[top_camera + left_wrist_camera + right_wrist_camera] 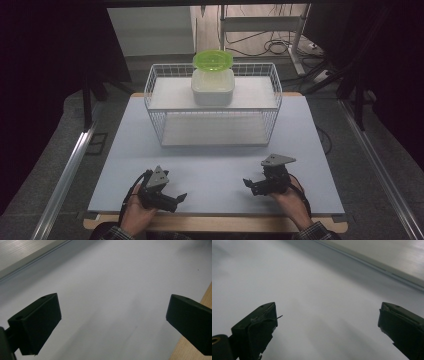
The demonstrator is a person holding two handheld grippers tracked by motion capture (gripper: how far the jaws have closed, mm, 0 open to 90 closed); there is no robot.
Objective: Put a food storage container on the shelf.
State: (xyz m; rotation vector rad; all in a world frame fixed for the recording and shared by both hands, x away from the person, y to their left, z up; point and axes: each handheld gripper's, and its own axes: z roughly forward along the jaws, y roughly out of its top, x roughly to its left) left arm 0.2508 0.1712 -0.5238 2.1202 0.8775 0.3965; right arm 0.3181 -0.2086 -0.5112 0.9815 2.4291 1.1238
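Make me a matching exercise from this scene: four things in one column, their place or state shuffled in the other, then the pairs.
Things:
1. green lid
2. white container
3. wire rack
4. left gripper

Places or states:
A. at the table's near edge, jaws open
B. on the rack's upper shelf
C. on the far half of the table
D. on top of the container

Pairs: 1-D, 2-B, 3-C, 4-A

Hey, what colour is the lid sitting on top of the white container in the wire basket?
Bright translucent green lid, clearest in the high view.
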